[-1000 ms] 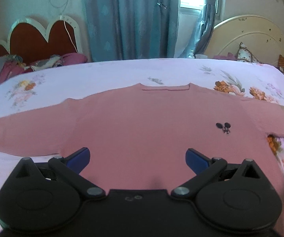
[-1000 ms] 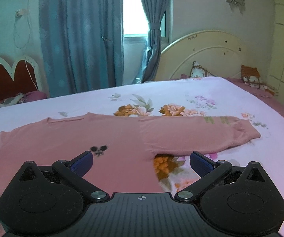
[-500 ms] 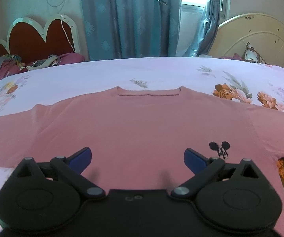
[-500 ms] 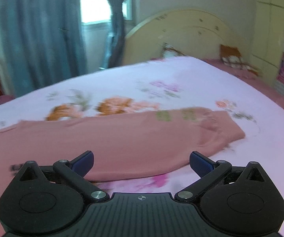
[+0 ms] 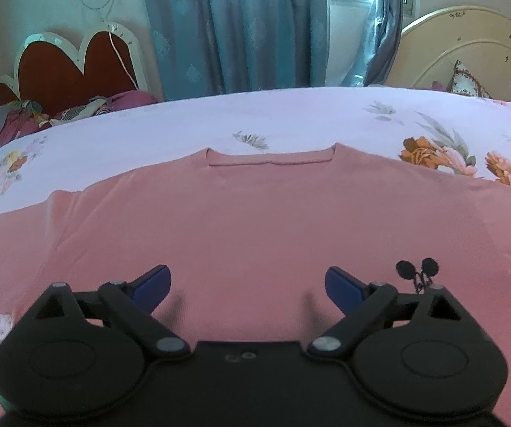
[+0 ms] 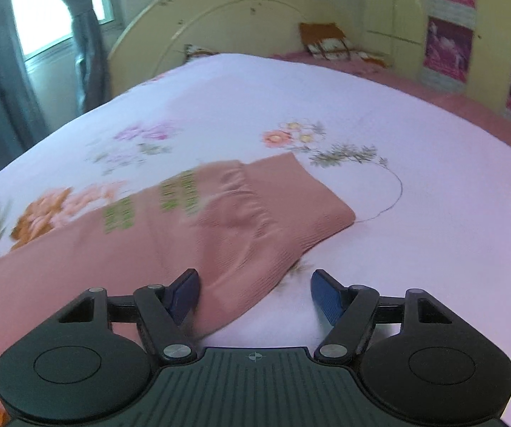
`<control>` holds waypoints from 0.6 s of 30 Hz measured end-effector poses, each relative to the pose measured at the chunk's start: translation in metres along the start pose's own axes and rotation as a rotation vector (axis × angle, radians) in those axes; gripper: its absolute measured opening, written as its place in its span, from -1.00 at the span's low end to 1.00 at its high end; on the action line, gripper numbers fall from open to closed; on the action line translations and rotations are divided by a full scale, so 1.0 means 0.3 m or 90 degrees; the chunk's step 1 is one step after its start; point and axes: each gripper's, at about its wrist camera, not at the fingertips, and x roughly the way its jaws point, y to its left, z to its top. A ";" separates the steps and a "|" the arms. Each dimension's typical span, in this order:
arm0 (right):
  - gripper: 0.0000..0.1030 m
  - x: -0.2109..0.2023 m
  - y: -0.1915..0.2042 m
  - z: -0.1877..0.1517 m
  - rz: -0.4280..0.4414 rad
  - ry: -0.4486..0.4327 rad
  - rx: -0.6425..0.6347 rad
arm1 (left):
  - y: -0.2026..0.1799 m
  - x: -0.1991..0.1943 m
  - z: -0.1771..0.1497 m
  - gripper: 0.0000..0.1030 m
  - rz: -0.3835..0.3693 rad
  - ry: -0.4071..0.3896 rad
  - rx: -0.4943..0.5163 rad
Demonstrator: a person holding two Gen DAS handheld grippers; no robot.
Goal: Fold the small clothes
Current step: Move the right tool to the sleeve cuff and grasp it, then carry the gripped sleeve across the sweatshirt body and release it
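A pink long-sleeved sweater [image 5: 255, 220] lies flat, front up, on the floral bed sheet [image 5: 184, 131], neckline at the far side and a small black mouse-ear print [image 5: 417, 272] on its right chest. My left gripper [image 5: 247, 286] is open and empty, low over the sweater's lower middle. In the right wrist view the sweater's right sleeve [image 6: 220, 224] lies stretched out to its ribbed cuff [image 6: 291, 213]. My right gripper [image 6: 254, 293] is open, its jaws on either side of the sleeve's near edge by the cuff.
A cream headboard [image 6: 220, 17] with pillows [image 6: 323, 39] stands at the bed's right end. A red heart-shaped headboard [image 5: 74, 67] and a heap of clothes [image 5: 13, 121] are at the far left. Blue curtains [image 5: 234, 25] hang behind.
My right gripper has swung right along the sleeve and come down at the cuff end. My left gripper has moved forward and lower over the sweater's body.
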 end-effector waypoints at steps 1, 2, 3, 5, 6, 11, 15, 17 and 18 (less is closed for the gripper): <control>0.36 0.009 -0.003 0.006 0.000 -0.001 -0.001 | 0.003 0.005 -0.001 0.77 0.001 0.002 0.000; 0.36 0.017 -0.003 0.011 0.000 -0.001 -0.005 | 0.007 0.009 -0.002 0.74 -0.001 0.006 0.002; 0.32 0.023 0.000 0.015 -0.002 -0.007 -0.012 | 0.013 0.012 -0.002 0.69 -0.008 0.008 0.003; -0.17 0.026 0.007 0.023 -0.006 -0.016 -0.017 | 0.026 0.019 -0.003 0.60 -0.024 0.015 -0.005; -0.26 0.036 0.011 0.026 -0.001 -0.019 -0.016 | 0.033 0.022 -0.001 0.59 -0.028 0.017 -0.009; -0.87 0.043 0.008 0.039 0.023 -0.024 -0.006 | 0.050 0.024 0.002 0.45 -0.026 0.022 -0.003; -0.90 -0.025 0.052 0.049 0.058 -0.058 -0.024 | 0.067 0.018 0.003 0.40 -0.026 0.021 0.001; -0.90 -0.071 0.102 0.056 0.085 -0.078 -0.041 | 0.079 0.011 0.003 0.40 -0.024 0.018 -0.002; -0.90 -0.100 0.139 0.060 0.103 -0.090 -0.052 | 0.087 0.008 0.006 0.40 -0.024 0.016 -0.003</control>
